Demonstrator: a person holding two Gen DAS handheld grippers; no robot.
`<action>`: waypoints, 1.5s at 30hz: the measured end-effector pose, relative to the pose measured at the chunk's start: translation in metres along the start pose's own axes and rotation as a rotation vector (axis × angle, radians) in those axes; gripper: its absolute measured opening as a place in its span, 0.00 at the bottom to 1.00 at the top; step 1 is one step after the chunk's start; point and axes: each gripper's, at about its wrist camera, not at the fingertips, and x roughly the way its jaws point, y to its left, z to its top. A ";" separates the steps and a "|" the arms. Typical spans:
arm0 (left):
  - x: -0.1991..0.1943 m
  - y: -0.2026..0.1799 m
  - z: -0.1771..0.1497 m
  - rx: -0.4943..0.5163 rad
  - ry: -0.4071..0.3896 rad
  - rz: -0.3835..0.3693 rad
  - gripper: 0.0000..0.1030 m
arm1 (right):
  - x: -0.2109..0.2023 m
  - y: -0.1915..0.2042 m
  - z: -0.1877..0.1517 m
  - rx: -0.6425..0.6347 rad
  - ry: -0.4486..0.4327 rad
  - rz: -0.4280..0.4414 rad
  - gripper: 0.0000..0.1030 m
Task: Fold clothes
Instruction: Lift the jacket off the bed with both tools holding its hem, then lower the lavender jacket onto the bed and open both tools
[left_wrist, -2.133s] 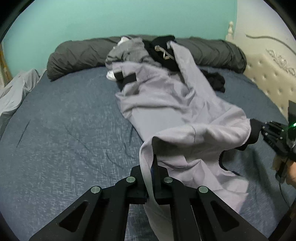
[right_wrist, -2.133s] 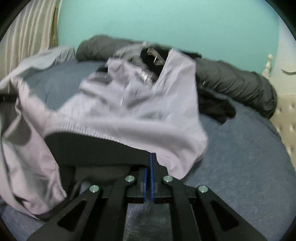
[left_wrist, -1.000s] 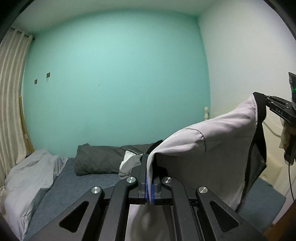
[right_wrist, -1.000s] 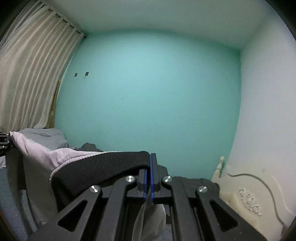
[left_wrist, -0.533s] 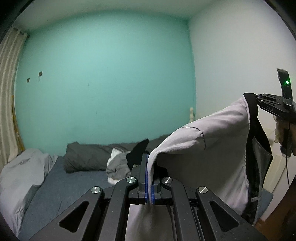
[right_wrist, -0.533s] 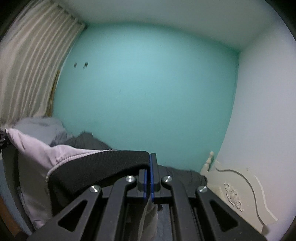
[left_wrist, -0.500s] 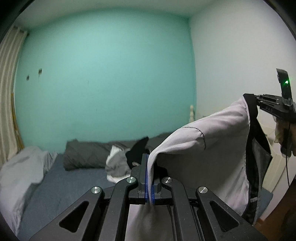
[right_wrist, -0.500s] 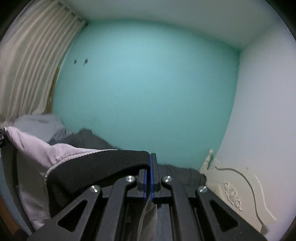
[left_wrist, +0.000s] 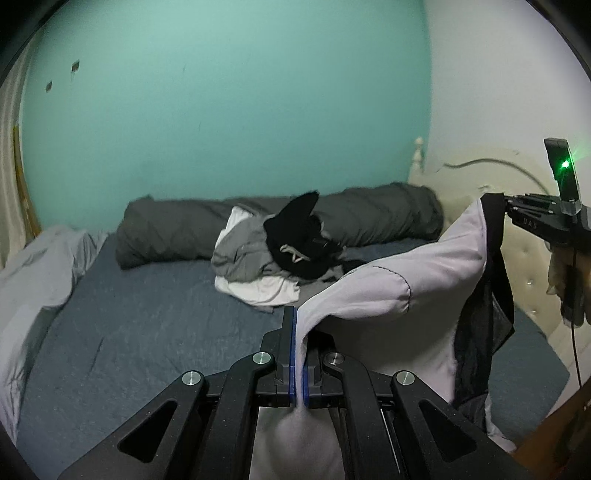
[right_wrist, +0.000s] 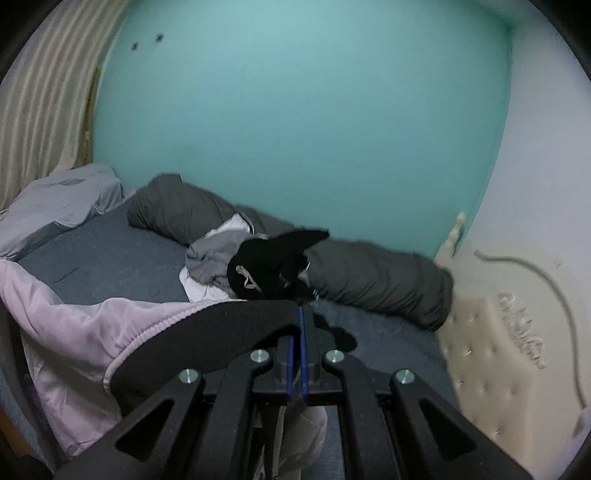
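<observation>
Both hand-held grippers are clamped on the pale lilac garment — the left on its light edge, the right on its black ribbed band. It hangs spread between them above the bed.

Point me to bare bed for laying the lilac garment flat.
Bare: blue sheet between the crumpled grey bedding at left, the dark rolled duvet behind, and the clothes pile. Crowded: around that pile, toward the headboard.

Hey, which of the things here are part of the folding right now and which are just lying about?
In use: lilac garment, left gripper, right gripper, bed.
Lying about: clothes pile, rolled grey duvet, pale sheet, headboard.
</observation>
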 end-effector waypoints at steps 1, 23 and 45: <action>0.015 0.004 0.001 -0.005 0.014 0.003 0.01 | 0.018 0.001 -0.002 0.005 0.017 0.003 0.02; 0.346 0.072 -0.040 -0.147 0.272 -0.024 0.04 | 0.350 0.020 -0.040 -0.042 0.216 -0.033 0.02; 0.271 0.055 -0.169 -0.199 0.424 -0.113 0.49 | 0.315 0.009 -0.230 0.275 0.418 0.160 0.56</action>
